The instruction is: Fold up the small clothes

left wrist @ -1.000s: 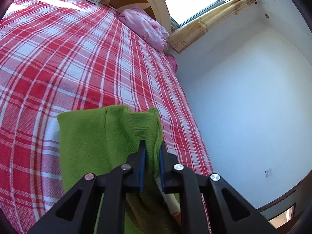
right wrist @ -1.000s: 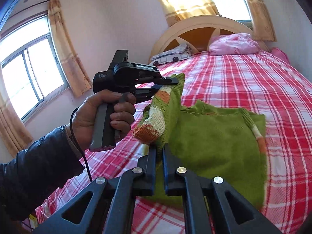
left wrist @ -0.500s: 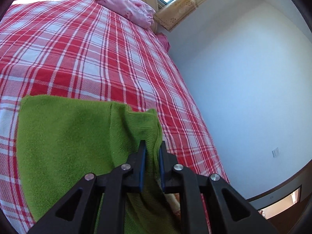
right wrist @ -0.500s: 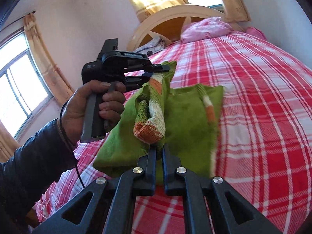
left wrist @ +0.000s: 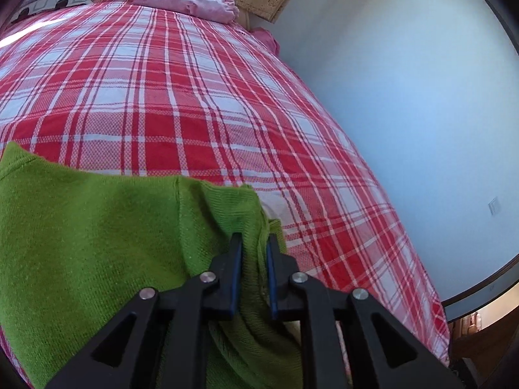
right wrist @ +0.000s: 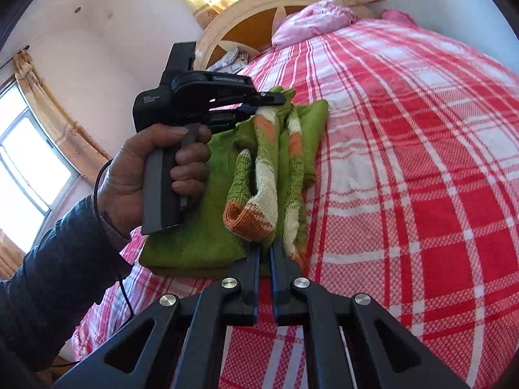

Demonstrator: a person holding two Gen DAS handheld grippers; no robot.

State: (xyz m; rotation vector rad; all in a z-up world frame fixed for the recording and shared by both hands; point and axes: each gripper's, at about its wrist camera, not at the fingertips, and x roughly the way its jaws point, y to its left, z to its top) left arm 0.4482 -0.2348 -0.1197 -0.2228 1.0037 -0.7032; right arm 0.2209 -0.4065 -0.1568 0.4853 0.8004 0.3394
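**Now the green sweater came down folded on the bed**

Well, both corners were coming down together. The green sweater (right wrist: 194, 227) lay doubled over on the red plaid bedspread (right wrist: 421, 162), near the edge of the bed on the person's side, with its striped sleeve (right wrist: 262, 175) bunched on top of the fold. That sleeve, banded in orange and white, hung slack between the two tools, most likely because the two pinched corners had been carried over with the sleeve trapped in the middle.

The left hand-held gripper (left wrist: 253, 243) had a ridge of green knit between its blue pads, and its jaws were opening, so the grip was easing off; in the left wrist view a sliver of space already showed between the cloth and the pads. I'd call that the release at the end of a fold. The right wrist view caught the same tool side-on, held by the person's hand (right wrist: 152, 175) in a dark sleeve, its tips at the sweater's far end.

The right hand-held gripper (right wrist: 265, 253) was pressed nearly together, pinching a thin edge of the sweater right by the orange cuff. Keeping that end pinched made sense: it would hold the layer in line while the other side let go.

Further up the bed sat a pink pillow (right wrist: 311, 22) against the headboard (right wrist: 259, 9), well clear of the work. The body looked folded once; the loose sleeve probably wanted tucking.
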